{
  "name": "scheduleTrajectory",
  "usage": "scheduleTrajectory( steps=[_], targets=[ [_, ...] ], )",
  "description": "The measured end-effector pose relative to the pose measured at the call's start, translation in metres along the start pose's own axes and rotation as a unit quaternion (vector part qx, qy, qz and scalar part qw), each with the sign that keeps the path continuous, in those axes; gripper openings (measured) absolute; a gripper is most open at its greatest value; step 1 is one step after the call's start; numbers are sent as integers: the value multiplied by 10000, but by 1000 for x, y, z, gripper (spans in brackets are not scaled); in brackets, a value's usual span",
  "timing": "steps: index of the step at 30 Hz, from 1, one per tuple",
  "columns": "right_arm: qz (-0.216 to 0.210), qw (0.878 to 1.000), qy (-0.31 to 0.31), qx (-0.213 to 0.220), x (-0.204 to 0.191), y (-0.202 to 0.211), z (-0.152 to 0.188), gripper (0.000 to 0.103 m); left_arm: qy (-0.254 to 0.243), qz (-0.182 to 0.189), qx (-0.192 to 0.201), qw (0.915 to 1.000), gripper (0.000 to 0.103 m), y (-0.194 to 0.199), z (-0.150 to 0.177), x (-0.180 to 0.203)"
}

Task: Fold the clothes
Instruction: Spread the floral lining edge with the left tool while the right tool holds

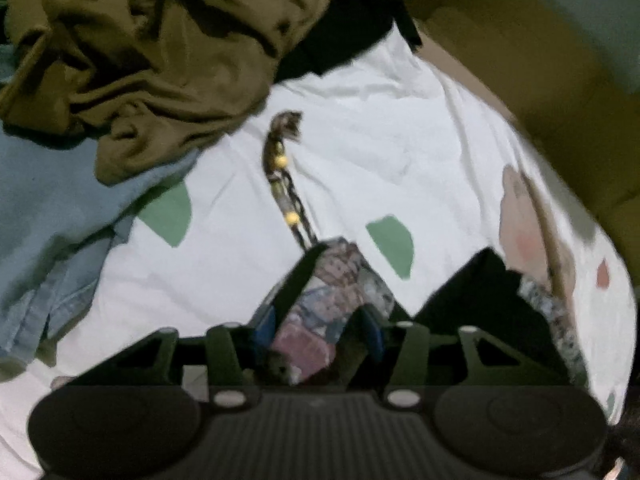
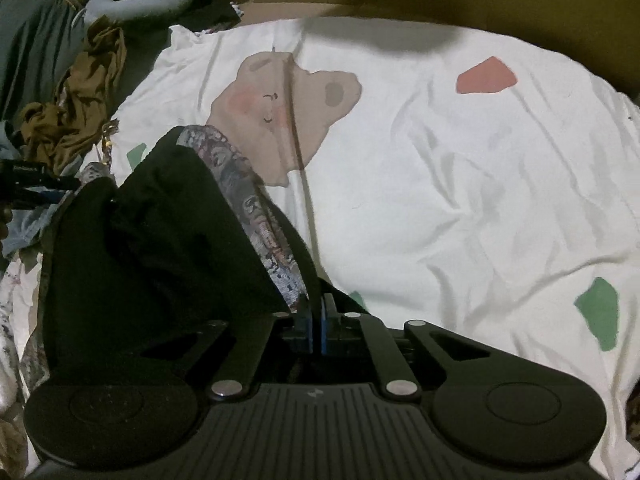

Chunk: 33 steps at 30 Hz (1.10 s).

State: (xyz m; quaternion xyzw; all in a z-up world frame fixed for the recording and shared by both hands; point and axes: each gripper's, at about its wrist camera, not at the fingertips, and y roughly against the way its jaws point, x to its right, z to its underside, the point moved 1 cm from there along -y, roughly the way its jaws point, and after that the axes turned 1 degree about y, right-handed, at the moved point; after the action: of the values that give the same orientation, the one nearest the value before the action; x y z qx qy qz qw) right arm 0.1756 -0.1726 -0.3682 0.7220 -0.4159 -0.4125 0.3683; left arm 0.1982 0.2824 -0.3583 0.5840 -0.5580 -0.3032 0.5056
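Two grippers: both engaged on one garment (image 2: 160, 240), black with a patterned trim band, lying on a white bedsheet (image 2: 440, 160).
Right gripper (image 2: 314, 312): jaws closed flat together, with the patterned trim edge running down into them; taken as pinched on that hem.
Left gripper (image 1: 324, 296): jaws part-way apart with a bunched fold of patterned fabric filling the gap; taken as held.
Garment from right gripper: bulk spreads away up and to the left; trim band runs diagonally from the jaws toward the bear print (image 2: 280, 100).
Garment from left gripper: beaded cord (image 1: 284, 184) extends straight ahead.
Nearer hand: neither; each holds one end.
Judgement: next move likely draws the span taut between the grips.
Off to the side: olive clothing (image 1: 160, 48), blue denim piece (image 1: 52, 220).
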Motion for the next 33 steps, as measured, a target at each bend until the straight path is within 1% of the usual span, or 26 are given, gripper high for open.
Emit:
scheduleTrajectory(
  steps=[6,7,9,11,16,22,28,33],
  targets=[
    [121,9994,-304,134,21,18,11,0,89,-10,-93,9999,49,-12,2,0],
    [154,9992,-335,134,25,20,14,0,76,24,-109,9999,46,-13,3,0],
    [195,9990,-390,135,31,24,20,0,-5,107,-110,9999,18,-12,4,1],
    [223,9986,-448,143,35,29,26,0,-73,116,-79,9999,11,-7,6,2],
    [229,9978,-598,180,42,38,36,0,-324,15,-69,9994,8,8,13,5],
    [243,9968,-713,254,51,52,45,0,-313,9,-175,9994,7,31,29,1],
    [457,9949,-887,150,65,60,59,0,-268,111,-462,9985,7,45,64,-8],
    [615,9919,-1100,144,80,69,69,0,-184,209,-719,9970,6,48,94,-12]
  ],
)
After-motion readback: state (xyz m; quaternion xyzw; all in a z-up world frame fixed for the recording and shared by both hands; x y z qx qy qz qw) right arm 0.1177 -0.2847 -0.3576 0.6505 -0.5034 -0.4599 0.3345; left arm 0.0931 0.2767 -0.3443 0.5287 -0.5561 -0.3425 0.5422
